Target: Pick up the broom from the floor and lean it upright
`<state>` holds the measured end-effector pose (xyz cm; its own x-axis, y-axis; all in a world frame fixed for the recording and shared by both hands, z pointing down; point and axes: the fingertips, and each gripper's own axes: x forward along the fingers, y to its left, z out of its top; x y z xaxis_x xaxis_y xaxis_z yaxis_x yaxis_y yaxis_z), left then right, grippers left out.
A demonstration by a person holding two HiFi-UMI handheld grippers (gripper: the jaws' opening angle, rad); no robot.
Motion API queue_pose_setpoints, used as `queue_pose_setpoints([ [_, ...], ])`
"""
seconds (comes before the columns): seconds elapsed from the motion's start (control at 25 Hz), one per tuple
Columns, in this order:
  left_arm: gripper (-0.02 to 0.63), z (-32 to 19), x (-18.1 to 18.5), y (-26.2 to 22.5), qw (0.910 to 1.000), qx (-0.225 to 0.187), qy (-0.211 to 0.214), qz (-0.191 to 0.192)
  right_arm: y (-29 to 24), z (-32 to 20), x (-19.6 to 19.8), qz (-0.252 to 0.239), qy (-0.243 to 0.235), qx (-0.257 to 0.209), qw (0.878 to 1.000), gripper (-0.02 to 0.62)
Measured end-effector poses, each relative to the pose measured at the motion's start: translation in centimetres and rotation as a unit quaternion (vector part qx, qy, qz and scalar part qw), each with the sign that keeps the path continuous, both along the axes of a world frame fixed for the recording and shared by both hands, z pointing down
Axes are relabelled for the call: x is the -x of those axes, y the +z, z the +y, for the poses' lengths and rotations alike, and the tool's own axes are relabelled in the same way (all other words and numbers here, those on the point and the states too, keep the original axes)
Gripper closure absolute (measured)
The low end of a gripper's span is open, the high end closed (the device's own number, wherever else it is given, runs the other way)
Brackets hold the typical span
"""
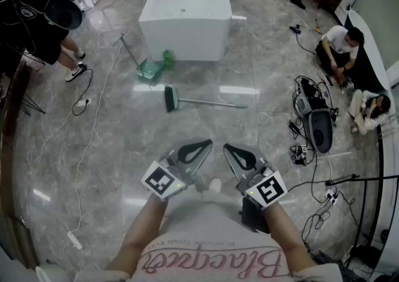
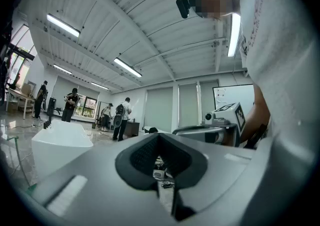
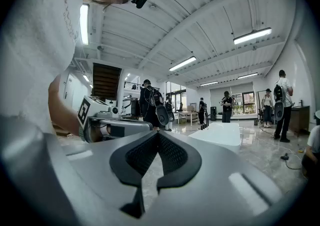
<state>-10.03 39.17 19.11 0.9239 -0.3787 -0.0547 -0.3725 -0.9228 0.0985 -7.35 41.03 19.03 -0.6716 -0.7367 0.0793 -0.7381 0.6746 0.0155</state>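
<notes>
Broom [image 1: 187, 101] status: flat on the marble floor [image 1: 124, 150], just off the near face of the white block [image 1: 187, 12]. Green head on the left, handle running right, roughly parallel to that face. Touched by neither claw.

Green dustpan [image 1: 149, 70] at the block's near-left corner, closer to the block than the broom, long handle tilted up.

Left gripper [image 1: 206, 145] and right gripper [image 1: 229, 148] well apart from the block, on the near side past the broom, side by side. Both pairs of jaws closed together, nothing between the pads.

Two seated people [image 1: 340, 47] and loose cables [image 1: 312, 150] off to the block's right.
</notes>
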Motion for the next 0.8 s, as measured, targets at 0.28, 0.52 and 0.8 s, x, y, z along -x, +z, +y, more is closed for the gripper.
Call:
queue_pose_setpoints([
  [0.28, 0.607, 0.1, 0.0, -0.2, 1.0000, -0.003, 0.003, 0.000, 0.0, 0.2, 0.0, 0.007, 0.002, 0.001, 1.000, 0.594],
  [0.52, 0.606, 0.3, -0.3, 0.1, 1.0000, -0.007, 0.006, 0.001, 0.4, 0.7, -0.7, 0.006, 0.015, 0.000, 1.000, 0.594],
  [0.8, 0.606, -0.6, -2.8, 1.0, 1.0000, 0.008, -0.004, -0.003, 0.3, 0.5, -3.6, -0.012, 0.014, -0.002, 1.000, 0.594],
])
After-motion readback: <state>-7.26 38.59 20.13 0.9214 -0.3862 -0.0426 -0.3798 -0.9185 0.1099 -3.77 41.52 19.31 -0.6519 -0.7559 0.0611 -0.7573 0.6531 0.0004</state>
